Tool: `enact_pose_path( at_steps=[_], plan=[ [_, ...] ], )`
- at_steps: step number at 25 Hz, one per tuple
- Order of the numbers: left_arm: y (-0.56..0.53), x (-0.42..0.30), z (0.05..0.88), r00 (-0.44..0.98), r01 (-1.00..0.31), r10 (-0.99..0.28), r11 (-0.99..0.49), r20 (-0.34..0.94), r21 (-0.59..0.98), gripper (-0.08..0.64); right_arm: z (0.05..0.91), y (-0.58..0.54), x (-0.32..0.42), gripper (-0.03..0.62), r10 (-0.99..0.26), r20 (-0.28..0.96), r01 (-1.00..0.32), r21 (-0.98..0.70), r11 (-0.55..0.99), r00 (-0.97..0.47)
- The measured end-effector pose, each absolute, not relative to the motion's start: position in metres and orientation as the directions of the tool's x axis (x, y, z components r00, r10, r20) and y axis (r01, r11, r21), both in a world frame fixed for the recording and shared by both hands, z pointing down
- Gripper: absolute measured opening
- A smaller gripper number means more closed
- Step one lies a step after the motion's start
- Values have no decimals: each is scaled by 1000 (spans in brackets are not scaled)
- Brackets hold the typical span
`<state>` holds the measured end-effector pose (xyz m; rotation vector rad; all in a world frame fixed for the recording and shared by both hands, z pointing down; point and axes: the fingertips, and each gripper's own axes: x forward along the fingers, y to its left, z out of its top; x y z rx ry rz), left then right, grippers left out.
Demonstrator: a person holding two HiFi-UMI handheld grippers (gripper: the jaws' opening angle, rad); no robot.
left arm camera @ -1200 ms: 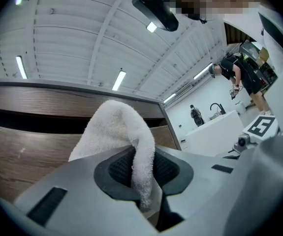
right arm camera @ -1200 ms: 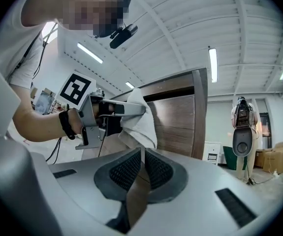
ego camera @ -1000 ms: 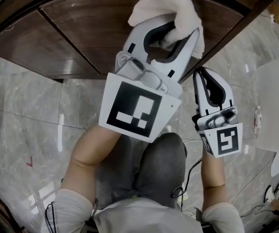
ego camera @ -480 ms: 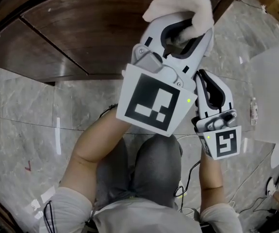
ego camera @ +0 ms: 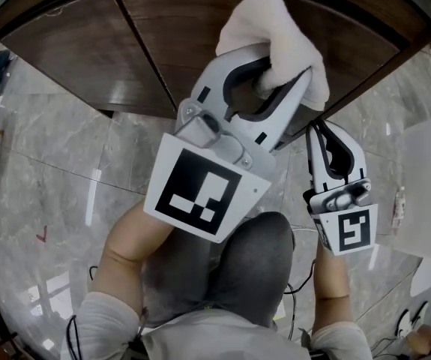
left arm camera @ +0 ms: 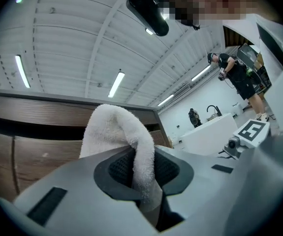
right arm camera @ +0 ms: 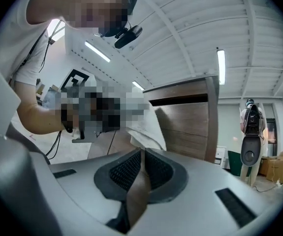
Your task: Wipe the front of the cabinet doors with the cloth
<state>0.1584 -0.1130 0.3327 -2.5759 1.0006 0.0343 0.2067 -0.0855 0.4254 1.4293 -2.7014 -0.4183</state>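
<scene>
Compared with half a second ago, in the head view the left claw and its cloth sit a little lower, and the seam between the two cabinet doors has come nearer to them. The white cloth lies against the dark wooden front of the right door, at about 2 o'clock from the seam. The right claw hangs at 5 o'clock from the cloth, just beside the left one, over the grey floor and off the wood.

In the left gripper view, the left claw is clamped on a fold of the cloth, which bulges up at 12 o'clock above the tips. The door fronts fill the 9 o'clock side.

In the right gripper view, the right claw is closed and carries nothing. The cabinet stands at 1 o'clock, well apart from it.

We judge that the wiping is under way. To do it well, we should keep the bulge of the cloth flat against the wood, so that the hard tips do not scratch it. We should also pass in long overlapping strokes across the seam to the left door, and not loosen the grip. The closed claw should stay clear of the stroke.
</scene>
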Motion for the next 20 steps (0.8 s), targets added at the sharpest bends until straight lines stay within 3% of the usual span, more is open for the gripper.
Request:
enact_pose_path(
  at_steps=[11, 20],
  plan=[
    [-124, -24, 382, 541, -830, -834, -511, -105, -222, 78, 433, -99, 90, 49, -735, -42, -717, 264, 645, -677],
    [-164, -70, 419, 475, -860, -877, -446, -70, -247, 78, 460, -101, 69, 49, -731, 8, -707, 252, 661, -682]
  ],
)
